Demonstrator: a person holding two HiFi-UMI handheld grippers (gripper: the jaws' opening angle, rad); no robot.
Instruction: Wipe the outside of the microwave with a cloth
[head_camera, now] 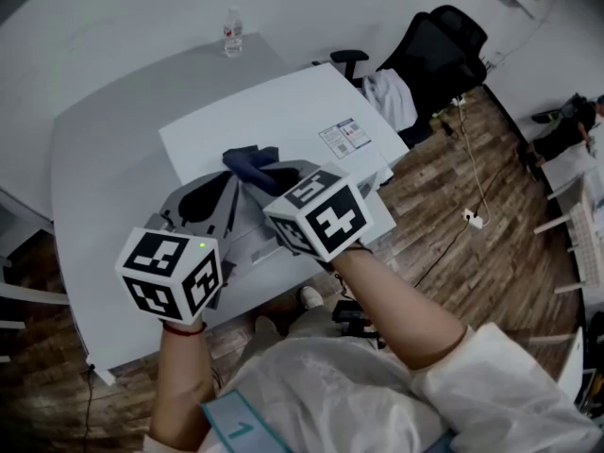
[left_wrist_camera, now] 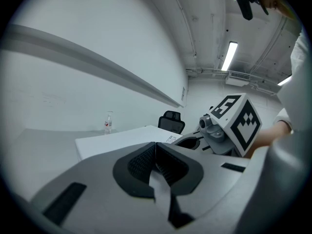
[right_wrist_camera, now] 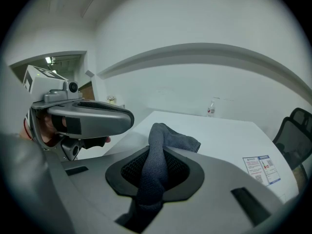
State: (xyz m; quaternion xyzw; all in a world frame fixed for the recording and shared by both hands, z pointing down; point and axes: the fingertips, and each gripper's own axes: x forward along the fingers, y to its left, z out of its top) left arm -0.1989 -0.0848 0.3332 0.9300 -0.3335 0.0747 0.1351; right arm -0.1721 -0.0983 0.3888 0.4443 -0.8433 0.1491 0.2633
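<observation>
dark blue-grey cloth (right_wrist_camera: pixel 168 136) is pinched in my right gripper (right_wrist_camera: pixel 155 155): the jaws are closed on a bunched fold of it, and the free end pokes out past the tips and flops over to the gripper's right. directly ahead of those jaws lies the flat white top of the microwave (right_wrist_camera: pixel 214 135). from the head view the cloth (head_camera: pixel 253 163) sits over the near edge of that top, but i can't tell whether it is touching the surface. a printed sticker (right_wrist_camera: pixel 261 168) lies on the top, off to the right of the right gripper, near the corner.

my left gripper (left_wrist_camera: pixel 156 152) has its jaws pressed together with nothing between them. it sits just beside the right one, on its left, and points across the same white top. in the left gripper view the right gripper's marker cube (left_wrist_camera: pixel 239 123) shows close on the right.

beyond the microwave, straight out from both sets of jaws, a clear water bottle (head_camera: pixel 232 34) stands upright on the grey table (head_camera: pixel 104 159). a black office chair (head_camera: pixel 429 50) stands further off to the right of the right gripper, past the table's edge.
</observation>
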